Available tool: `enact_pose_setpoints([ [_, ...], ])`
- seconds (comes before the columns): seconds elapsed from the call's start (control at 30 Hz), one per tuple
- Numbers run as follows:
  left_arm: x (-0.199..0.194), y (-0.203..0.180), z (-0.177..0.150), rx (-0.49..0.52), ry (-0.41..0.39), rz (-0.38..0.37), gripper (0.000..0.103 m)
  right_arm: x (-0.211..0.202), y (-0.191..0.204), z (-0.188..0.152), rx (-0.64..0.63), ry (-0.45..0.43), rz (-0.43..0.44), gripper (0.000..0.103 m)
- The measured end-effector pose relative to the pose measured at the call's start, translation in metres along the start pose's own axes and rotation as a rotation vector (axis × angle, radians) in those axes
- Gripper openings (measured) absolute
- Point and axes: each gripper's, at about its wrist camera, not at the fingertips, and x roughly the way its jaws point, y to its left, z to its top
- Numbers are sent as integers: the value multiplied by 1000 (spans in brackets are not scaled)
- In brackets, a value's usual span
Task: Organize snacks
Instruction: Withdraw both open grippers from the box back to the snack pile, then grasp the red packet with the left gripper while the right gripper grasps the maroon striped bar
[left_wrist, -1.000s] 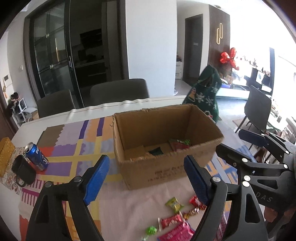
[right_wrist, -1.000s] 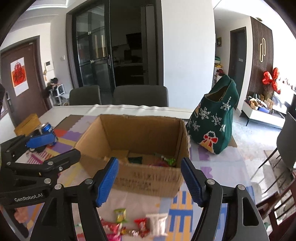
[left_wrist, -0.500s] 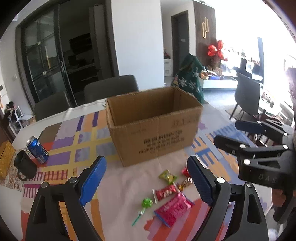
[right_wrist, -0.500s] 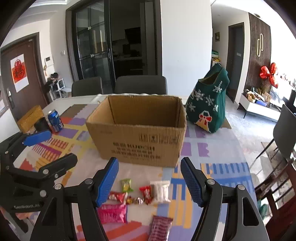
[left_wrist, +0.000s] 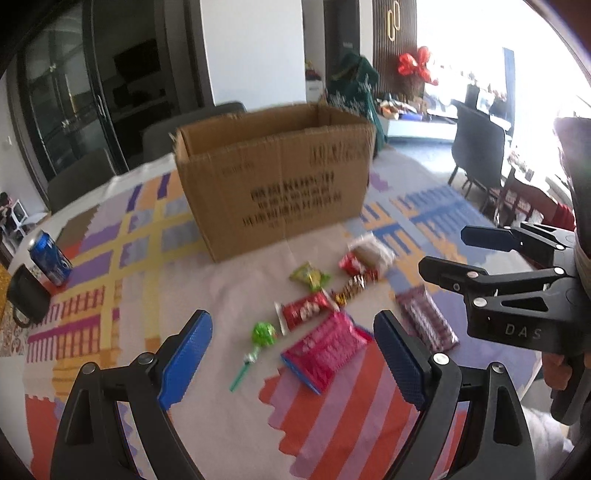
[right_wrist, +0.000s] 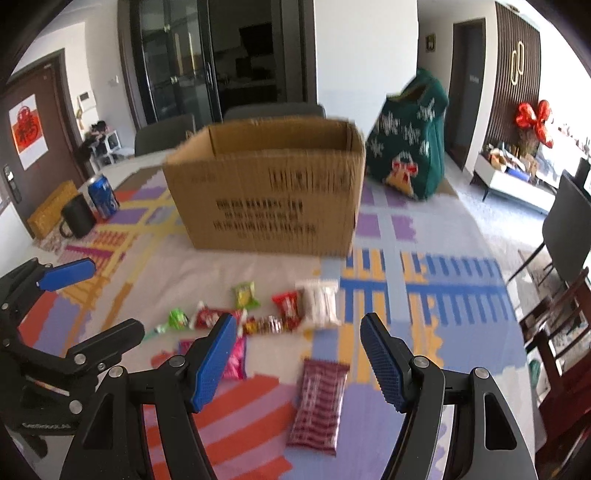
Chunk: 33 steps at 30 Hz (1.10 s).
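Note:
An open cardboard box (left_wrist: 275, 181) (right_wrist: 266, 192) stands mid-table. Several snacks lie in front of it: a pink packet (left_wrist: 327, 349), a red wrapper (left_wrist: 304, 310), a green lollipop (left_wrist: 263, 334), a green packet (left_wrist: 309, 275), a maroon striped packet (left_wrist: 428, 319) (right_wrist: 321, 400), and a white packet (right_wrist: 319, 302). My left gripper (left_wrist: 293, 365) is open and empty above the pink packet. My right gripper (right_wrist: 297, 360) is open and empty above the maroon packet. Each gripper shows in the other's view, the right one (left_wrist: 476, 254) and the left one (right_wrist: 85, 299).
A blue can (left_wrist: 50, 258) (right_wrist: 103, 195) and a black mug (left_wrist: 27, 299) (right_wrist: 77, 221) stand at the table's left. A green Christmas bag (right_wrist: 410, 147) stands right of the box. Dark chairs stand behind the table and at the right (right_wrist: 569, 229).
Both grippers have pulled back from the box and dropped lower toward the snacks on the cloth. The box inside is no longer in view. Both stay open.

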Motion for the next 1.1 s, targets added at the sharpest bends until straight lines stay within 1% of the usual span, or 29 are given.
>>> enact_pose_setpoints([
  [0.13, 14, -4, -10, 15, 47, -13, 90, 12, -5, -15, 20, 51, -11, 70],
  [0.37, 40, -6, -20, 32, 119, -57, 90, 35, -10, -40, 55, 141, -18, 70],
  [0.57, 63, -9, -24, 73, 175, -117, 90, 48, -11, -51, 72, 196, -17, 70],
  [0.67, 73, -12, -25, 109, 199, -115, 90, 51, -11, -52, 68, 205, -25, 70],
  [0.83, 86, -15, -26, 153, 225, -89, 90, 58, -12, -56, 68, 227, -38, 70],
  [0.9, 91, -16, -26, 157, 234, -81, 90, 61, -13, -57, 74, 236, -40, 70],
  [1.0, 95, -17, -24, 160, 226, -70, 90, 64, -14, -59, 76, 247, -43, 70],
  [1.1, 97, -18, -20, 153, 221, -77, 90, 67, -15, -60, 81, 255, -37, 70],
])
